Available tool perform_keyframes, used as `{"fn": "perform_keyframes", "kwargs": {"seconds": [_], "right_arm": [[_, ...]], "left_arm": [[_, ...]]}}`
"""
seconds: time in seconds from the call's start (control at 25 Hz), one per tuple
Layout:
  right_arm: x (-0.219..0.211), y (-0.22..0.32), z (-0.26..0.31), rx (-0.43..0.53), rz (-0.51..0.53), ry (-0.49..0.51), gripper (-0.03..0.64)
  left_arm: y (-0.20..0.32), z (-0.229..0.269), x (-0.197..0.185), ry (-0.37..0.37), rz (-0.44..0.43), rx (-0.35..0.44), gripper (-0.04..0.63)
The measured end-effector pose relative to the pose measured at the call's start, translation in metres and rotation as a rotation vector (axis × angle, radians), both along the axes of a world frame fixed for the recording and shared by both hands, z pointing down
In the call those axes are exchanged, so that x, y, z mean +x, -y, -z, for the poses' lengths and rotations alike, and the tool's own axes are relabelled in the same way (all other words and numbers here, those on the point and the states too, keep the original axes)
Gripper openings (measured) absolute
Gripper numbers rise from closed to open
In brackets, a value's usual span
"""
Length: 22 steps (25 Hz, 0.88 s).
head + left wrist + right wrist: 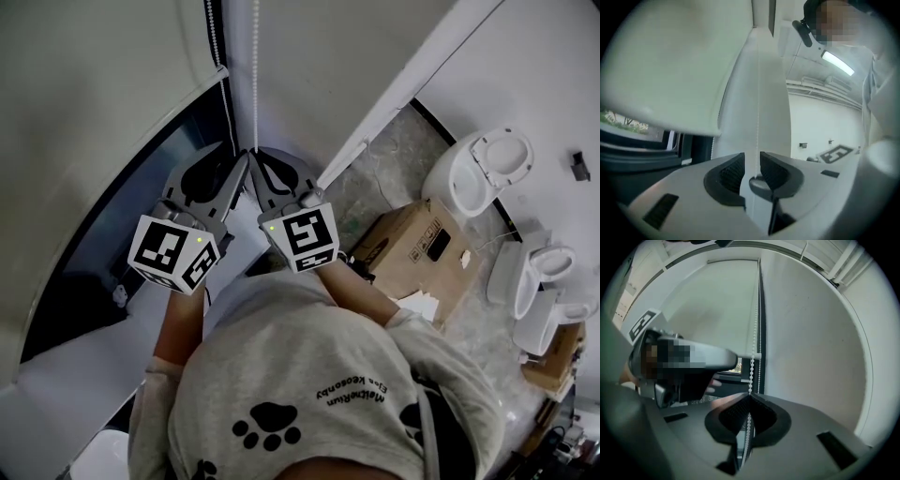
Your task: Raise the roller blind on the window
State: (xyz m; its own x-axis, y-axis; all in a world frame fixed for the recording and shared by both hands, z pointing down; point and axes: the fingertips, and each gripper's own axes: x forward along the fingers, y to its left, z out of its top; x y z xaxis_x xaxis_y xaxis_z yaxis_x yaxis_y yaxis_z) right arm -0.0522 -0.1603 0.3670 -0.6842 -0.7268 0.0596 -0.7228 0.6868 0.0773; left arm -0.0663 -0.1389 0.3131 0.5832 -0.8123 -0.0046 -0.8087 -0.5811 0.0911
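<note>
The pale roller blind (94, 103) covers the upper part of the window (122, 216), and its bottom bar (740, 356) shows in the right gripper view. A white bead chain (255, 84) hangs beside it along the wall. My right gripper (258, 159) is shut on the bead chain (752, 366), which runs down between its pads (749, 401). My left gripper (230, 161) sits just left of it, open. The chain (757, 93) passes through the gap of the left gripper (752, 166) without either pad pressing on it.
A white wall (319, 66) stands right of the window. On the floor to the right lie a cardboard box (412, 248), a white toilet (483, 169) and more white ceramic fixtures (548, 267). The window sill (56, 375) runs below left.
</note>
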Motion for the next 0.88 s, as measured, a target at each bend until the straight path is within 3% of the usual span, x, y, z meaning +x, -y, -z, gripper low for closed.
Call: {"fn": "perform_keyframes", "kwargs": {"seconds": [0.16, 0.36, 0.44, 0.68, 0.88], "right_arm": [[-0.001, 0.002, 0.000, 0.000, 0.006, -0.001, 0.009], [-0.004, -0.001, 0.002, 0.003, 0.015, -0.006, 0.009], [-0.003, 0.001, 0.000, 0.006, 0.014, -0.006, 0.009], [-0.002, 0.006, 0.000, 0.024, -0.001, 0.008, 0.009], [-0.005, 0.004, -0.025, -0.011, -0.001, -0.011, 0.009]], "left_arm": [[0.010, 0.049, 0.016, 0.025, -0.046, 0.079, 0.089], [0.026, 0.081, 0.023, 0.059, -0.045, 0.130, 0.080], [0.031, 0.082, 0.026, 0.065, -0.048, 0.129, 0.014], [0.033, 0.081, 0.024, 0.032, -0.043, 0.138, 0.009], [0.033, 0.056, 0.023, 0.052, -0.020, 0.113, 0.009]]}}
